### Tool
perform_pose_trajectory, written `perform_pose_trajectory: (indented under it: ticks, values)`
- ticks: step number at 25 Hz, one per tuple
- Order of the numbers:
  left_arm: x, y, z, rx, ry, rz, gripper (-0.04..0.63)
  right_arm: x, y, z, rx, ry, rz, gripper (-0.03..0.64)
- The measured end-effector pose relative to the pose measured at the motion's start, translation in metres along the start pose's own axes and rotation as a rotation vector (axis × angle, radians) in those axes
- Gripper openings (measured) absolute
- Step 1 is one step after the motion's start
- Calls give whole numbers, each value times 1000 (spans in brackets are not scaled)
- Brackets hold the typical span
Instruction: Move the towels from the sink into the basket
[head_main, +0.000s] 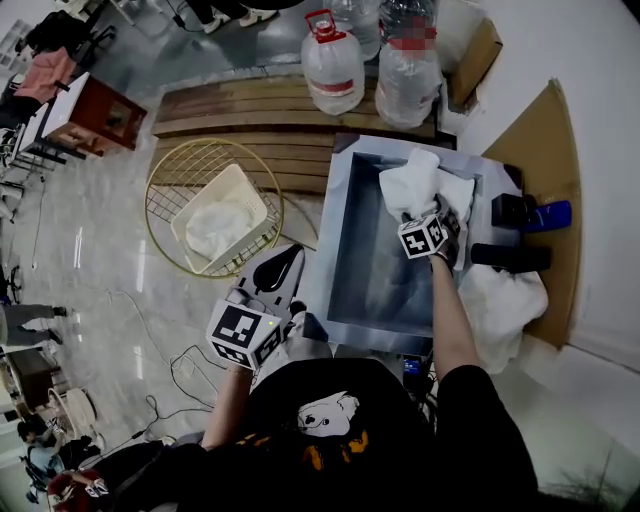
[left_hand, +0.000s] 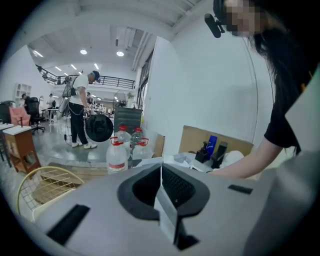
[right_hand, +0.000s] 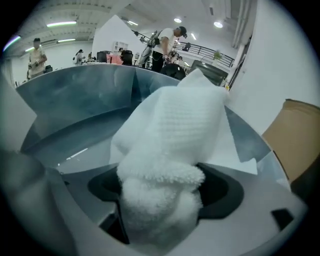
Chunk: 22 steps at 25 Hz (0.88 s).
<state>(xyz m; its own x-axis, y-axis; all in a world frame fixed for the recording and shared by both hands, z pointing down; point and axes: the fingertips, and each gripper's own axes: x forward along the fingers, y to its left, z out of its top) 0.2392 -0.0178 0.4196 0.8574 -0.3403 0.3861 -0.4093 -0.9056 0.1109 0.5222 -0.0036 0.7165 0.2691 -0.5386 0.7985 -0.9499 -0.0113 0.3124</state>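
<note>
Steel sink (head_main: 345, 235) stands right of wire basket (head_main: 163, 200) on glossy floor (head_main: 90, 260); right claw (right_hand: 160, 215) gapes around towel (right_hand: 172, 125), left claw (left_hand: 162, 200) closed.

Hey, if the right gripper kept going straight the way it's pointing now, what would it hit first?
The white towel in the sink, most likely. It already lies between the open jaws of the right gripper.

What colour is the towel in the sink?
White. The towel shows best in the right gripper view.
</note>
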Motion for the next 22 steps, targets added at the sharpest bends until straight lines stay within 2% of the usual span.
perform_pose_trajectory:
  ticks: [3,5,11,22]
  values:
    - [-4,3,-3,-4,8,20,11,2,-6,2,18,-14,-22,395]
    - [-8,7,-6,-5,15,32,11,2,-8,2,4,-4,-60,318]
    - [-19,15,-5,-14,-12,48,11,-16,-7,10,-69,4,-150,175]
    - [-53,44,-9,-21,-42,19,11,-161,-9,91,90,-316,-182,153]
